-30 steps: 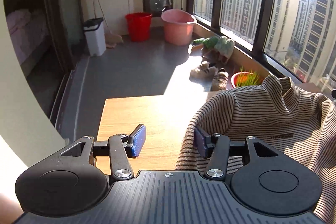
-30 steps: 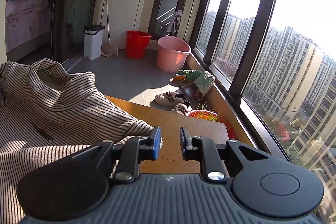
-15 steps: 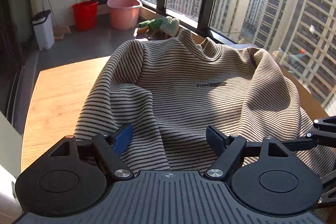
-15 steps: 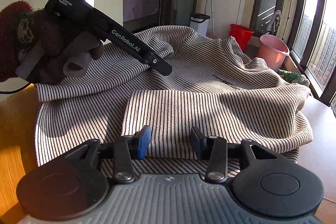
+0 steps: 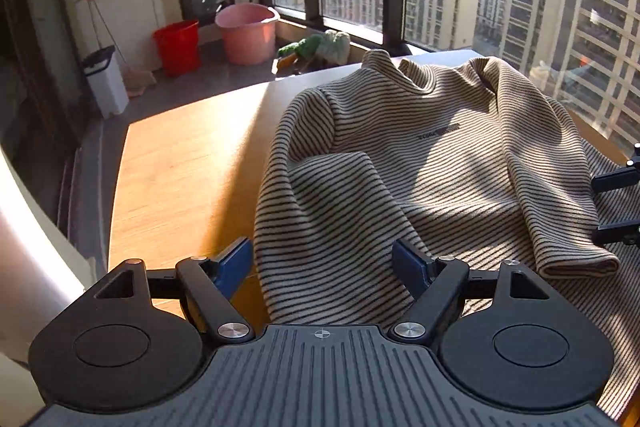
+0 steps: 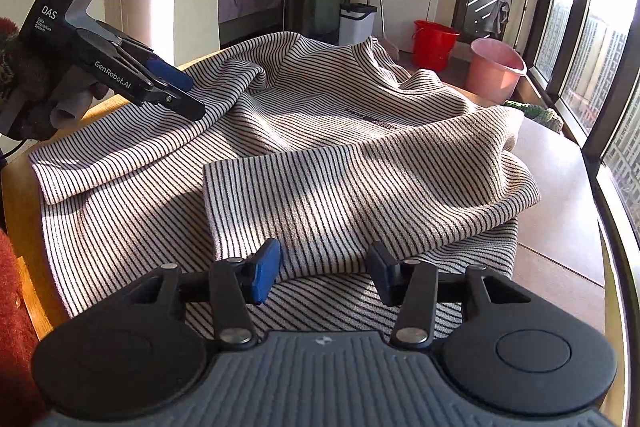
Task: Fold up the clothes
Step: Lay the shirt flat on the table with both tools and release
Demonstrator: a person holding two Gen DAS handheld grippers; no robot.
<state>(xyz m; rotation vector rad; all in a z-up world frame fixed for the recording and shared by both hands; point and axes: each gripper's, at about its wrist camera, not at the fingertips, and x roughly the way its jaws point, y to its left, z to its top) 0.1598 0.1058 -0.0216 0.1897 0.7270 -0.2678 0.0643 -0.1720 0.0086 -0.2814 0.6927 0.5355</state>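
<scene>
So both sleeves are folded in now. A second ago the left hand-held gripper (image 5: 322,263) was out at the left edge of the sweater with bare desk ahead of it, and the right hand-held gripper (image 6: 323,273) was over at the right edge looking at the window. Now they're both sitting at the near hem of the sweater (image 5: 432,155), each with a sleeve lying across the sweater's chest in front of it.

The left one is spread wide, nothing pinched, just the striped cloth lying between the blue pads. The right one is opening as we speak, and the folded sleeve is sitting between its pads but they aren't pressing on it, as far as I can tell. So I'm reading this as: sleeves are dropped, hands are letting go. What's left is probably folding the body from hem up toward the collar, but that's my guess.

The sweater itself is lying front-up on the wooden desk (image 5: 176,179), collar pointing away toward the windows, still a bit rumpled around the shoulders.

Containers, going out past the sweater's collar: a pink tub (image 5: 247,34) and a red bucket (image 5: 177,42) are standing on the floor beyond the desk, side by side, and a white bin (image 5: 105,79) with a dark lid is sitting left of the bucket. I'm not seeing inside any of them from here, so can't say what's in them.
</scene>
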